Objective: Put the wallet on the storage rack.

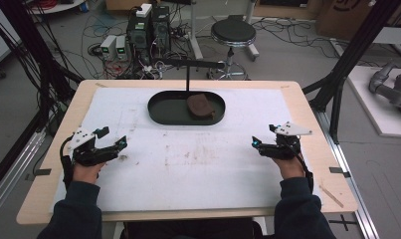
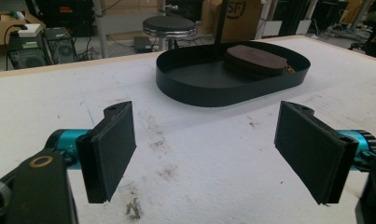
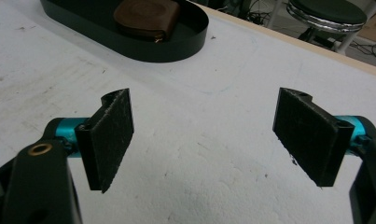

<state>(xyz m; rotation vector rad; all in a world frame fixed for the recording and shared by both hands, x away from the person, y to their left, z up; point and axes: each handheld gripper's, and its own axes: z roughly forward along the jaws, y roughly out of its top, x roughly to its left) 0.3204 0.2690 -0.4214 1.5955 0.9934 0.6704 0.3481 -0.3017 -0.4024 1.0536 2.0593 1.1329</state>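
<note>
A black oval tray (image 1: 164,112) (image 2: 199,91) (image 3: 176,46) lies at the far middle of the white table cover. In its right half rests a brown leather pouch (image 1: 200,105) (image 2: 254,59) (image 3: 146,16). My left gripper (image 1: 117,148) (image 2: 209,151) hovers low over the left side of the table, open, nothing between its jaws. My right gripper (image 1: 257,146) (image 3: 204,140) is at the right side, also open and holding nothing. Both point inward toward the table's middle, well short of the tray.
The white cover (image 1: 198,164) carries brown stains near its middle. A black stand with a horizontal bar (image 1: 193,63) rises behind the tray. A stool (image 1: 233,34), computers (image 1: 148,30) and cables are on the floor beyond the table.
</note>
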